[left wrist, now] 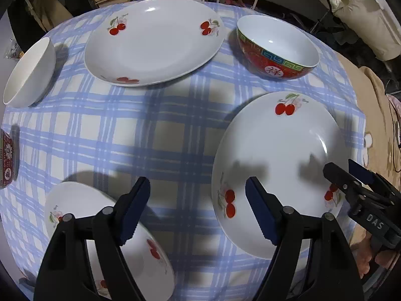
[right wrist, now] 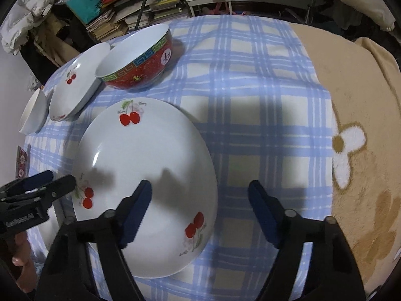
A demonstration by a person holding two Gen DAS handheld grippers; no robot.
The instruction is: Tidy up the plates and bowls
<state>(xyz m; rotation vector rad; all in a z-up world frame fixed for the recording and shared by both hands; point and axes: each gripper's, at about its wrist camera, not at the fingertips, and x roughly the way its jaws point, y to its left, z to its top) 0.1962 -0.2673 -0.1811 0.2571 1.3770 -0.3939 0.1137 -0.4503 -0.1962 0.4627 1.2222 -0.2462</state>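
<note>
The near plate [right wrist: 145, 175] is straddled at its right rim by the right gripper [right wrist: 200, 210] — jaws wide, empty. The left gripper [left wrist: 198, 208] is poised left of that plate — also wide, empty.

1. Cherry plate [right wrist: 145, 165]: glazed white ceramic, glossy, smooth; light glints are seen on it.
2. Red bowl [left wrist: 278, 47]: glazed ceramic, shiny, painted outside.
3. Checked cloth [left wrist: 163, 135] over the bench: woven fabric, matt.
4. Tan blanket [right wrist: 356, 100]: fleecy, rough nap.
5. Left tongs [left wrist: 198, 210]: matt black plastic, ridged blue pads [left wrist: 260, 215], metal pins.
</note>
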